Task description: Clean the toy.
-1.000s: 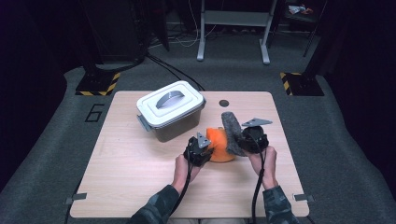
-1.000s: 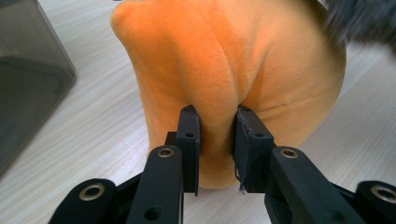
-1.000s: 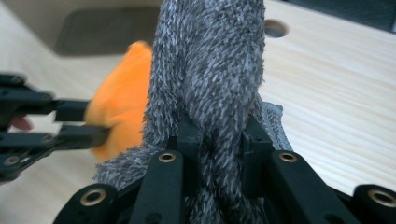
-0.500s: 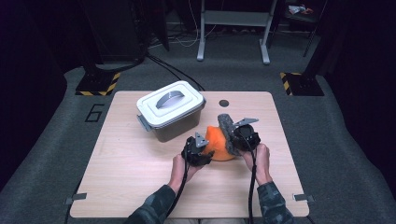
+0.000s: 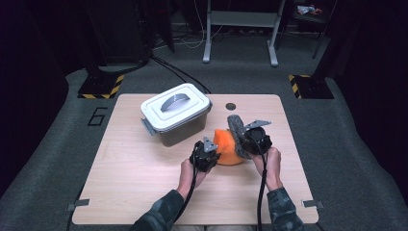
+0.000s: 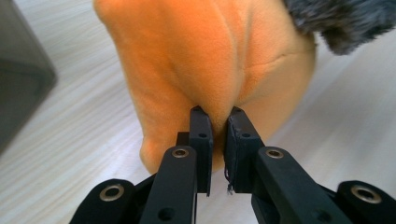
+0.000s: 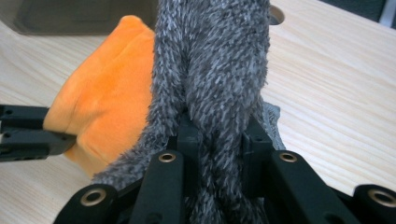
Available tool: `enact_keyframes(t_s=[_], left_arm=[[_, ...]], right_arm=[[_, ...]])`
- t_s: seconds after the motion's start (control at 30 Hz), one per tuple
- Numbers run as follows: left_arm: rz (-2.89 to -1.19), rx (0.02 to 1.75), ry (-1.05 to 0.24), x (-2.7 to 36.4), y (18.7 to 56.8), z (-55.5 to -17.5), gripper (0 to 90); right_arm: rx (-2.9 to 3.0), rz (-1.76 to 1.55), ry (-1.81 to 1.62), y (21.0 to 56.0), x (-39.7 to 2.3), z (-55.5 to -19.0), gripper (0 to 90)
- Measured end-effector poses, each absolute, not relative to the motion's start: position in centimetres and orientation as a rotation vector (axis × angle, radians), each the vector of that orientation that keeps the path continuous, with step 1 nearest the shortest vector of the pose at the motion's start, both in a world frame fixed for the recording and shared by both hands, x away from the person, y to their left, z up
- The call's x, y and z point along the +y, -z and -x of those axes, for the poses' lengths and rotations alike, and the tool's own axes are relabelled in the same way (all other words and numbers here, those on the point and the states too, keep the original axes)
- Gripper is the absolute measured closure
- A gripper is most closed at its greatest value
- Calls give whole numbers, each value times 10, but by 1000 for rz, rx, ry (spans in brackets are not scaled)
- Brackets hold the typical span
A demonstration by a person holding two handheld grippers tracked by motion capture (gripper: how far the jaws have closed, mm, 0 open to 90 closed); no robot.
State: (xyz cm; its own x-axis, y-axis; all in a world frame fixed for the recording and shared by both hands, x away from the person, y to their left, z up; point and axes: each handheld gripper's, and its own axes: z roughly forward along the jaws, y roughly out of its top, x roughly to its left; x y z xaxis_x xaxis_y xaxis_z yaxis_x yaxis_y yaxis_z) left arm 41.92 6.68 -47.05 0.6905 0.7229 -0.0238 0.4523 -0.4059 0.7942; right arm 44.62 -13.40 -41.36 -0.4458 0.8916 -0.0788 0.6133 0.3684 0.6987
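An orange plush toy with a grey furry part lies on the wooden table, right of centre. My left gripper comes at it from the left. Its jaws have just been closing and now pinch a fold of the orange fabric between the pads, left gripper. My right gripper is shut on the grey fur, which bulges up between the jaws, right gripper. In the right gripper view the orange body sits left of the fur, with the left gripper's jaws at its edge.
A grey lidded box with a handle on its lid stands just behind and left of the toy. A small round hole marks the table top behind it. Bare wood table stretches left and in front of my hands.
The right gripper with the grey fur has shifted slightly left, toward the toy. The left hand has kept its place beside the orange body.
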Motion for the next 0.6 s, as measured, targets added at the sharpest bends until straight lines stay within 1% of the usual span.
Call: enact_keyframes(t_s=[0.13,0.17,0.33,0.43,0.5,0.6], left_arm=[[-2030,928,-331,66,465,-411,827],[-2037,927,-328,66,465,-411,826],[-2045,957,-363,68,470,-416,820],[-2051,957,-389,69,473,-418,817],[-2056,955,-399,67,475,-418,817],[-2070,934,-431,64,477,-416,817]], right_arm=[[2185,-1295,-867,405,-137,-443,740],[2187,-1289,-865,403,-136,-442,739],[2203,-1283,-869,407,-130,-445,738],[2200,-1243,-924,400,-123,-436,738],[2221,-1201,-935,397,-113,-430,738],[2280,-1145,-900,403,-96,-430,735]])
